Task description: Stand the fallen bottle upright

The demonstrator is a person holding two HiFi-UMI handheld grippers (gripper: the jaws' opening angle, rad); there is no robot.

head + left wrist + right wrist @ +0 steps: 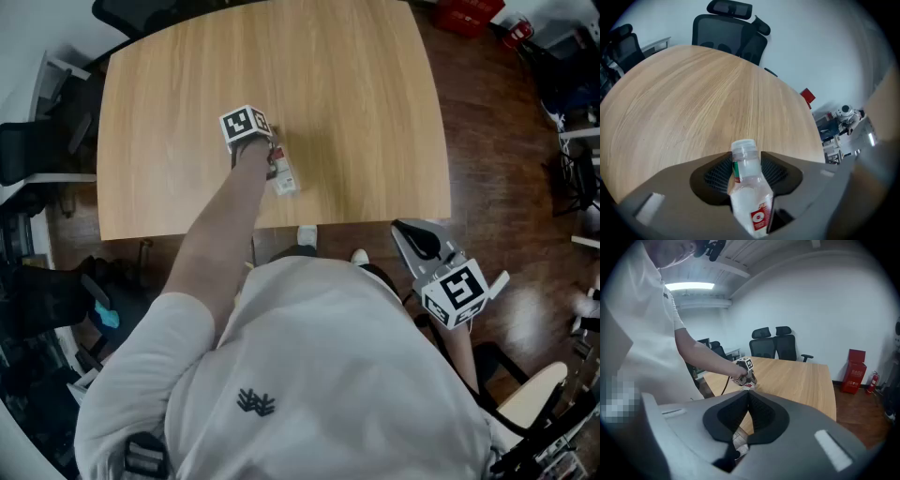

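Note:
A small clear plastic bottle [283,176] with a white cap and a red and white label lies tilted on the wooden table [281,56], near its front edge. My left gripper [272,165] is shut on it. In the left gripper view the bottle [749,187] sits between the jaws with its cap pointing away, over the table [693,103]. My right gripper [406,229] hangs off the table's front right corner, shut and holding nothing [749,397]. The right gripper view shows the left gripper [746,377] on the table [797,380], where the bottle is barely visible.
Black office chairs [723,28] stand at the table's far side, and more chairs [28,155] are at the left. A red box [855,371] stands on the floor by the wall. The person's body covers the space in front of the table.

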